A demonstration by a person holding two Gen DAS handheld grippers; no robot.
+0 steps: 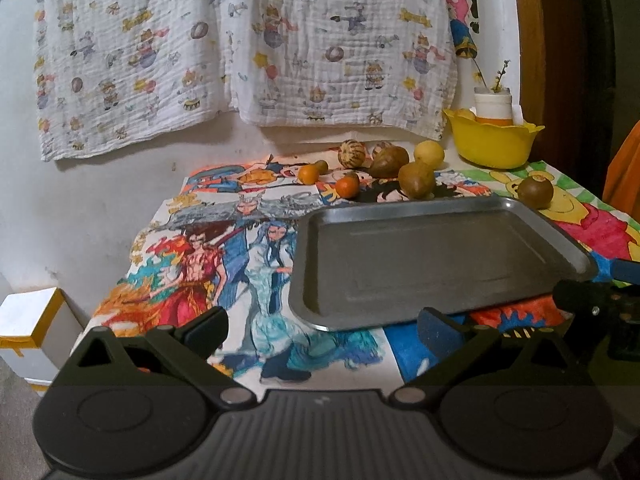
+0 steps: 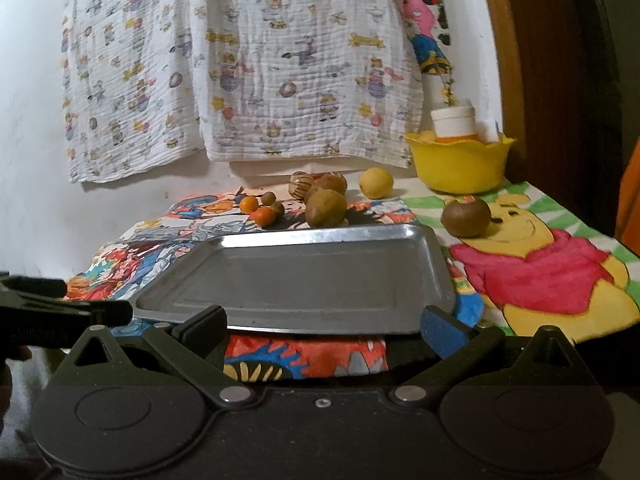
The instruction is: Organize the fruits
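Honestly, I can read no writing anywhere. Both my left tongs [image 1: 322, 330] and right tongs [image 2: 322, 326] stand apart, holding nothing, at the near rim of the bare metal tray [image 2: 304, 280]. Beyond its far rim the fruits [image 2: 326, 208] lie scattered on the table [image 2: 560, 280], one brown fruit [image 2: 466, 218] apart at right, near the yellow bowl [image 2: 460, 168].

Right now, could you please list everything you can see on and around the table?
Metal tray: one, grey, table centre, nothing in it.
Small orange fruits: two, behind tray, left.
Brown fruits: several, behind tray; one apart at right.
Yellow fruit: one, near wall.
Yellow bowl: one, back right, holding a white jar.
Printed cloth: white, on wall.
Left gripper: open.
Right gripper: open.
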